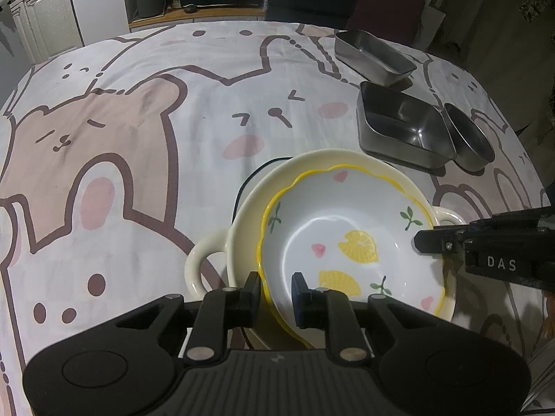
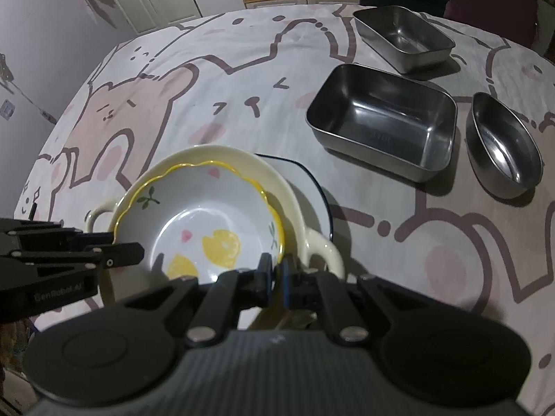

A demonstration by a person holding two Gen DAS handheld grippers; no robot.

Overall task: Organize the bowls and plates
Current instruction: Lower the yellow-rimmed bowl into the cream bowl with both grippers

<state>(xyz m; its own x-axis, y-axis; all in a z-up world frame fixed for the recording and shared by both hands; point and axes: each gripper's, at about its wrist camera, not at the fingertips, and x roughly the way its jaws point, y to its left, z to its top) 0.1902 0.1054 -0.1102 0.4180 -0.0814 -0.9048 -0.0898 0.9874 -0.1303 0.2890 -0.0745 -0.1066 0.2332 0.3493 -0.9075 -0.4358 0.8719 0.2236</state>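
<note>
A white bowl with a wavy yellow rim and lemon prints sits inside a cream two-handled bowl, which rests on a white plate with a dark blue rim. My left gripper straddles the lemon bowl's near rim, one finger outside and one inside, with a gap. My right gripper is shut on the opposite rim of the lemon bowl. Each gripper shows in the other's view, the right gripper and the left gripper.
Three steel containers stand beyond the bowls: a large rectangular tray, a smaller rectangular tray and an oval dish. The cartoon-print tablecloth covers the table. Cabinets and shelves stand behind.
</note>
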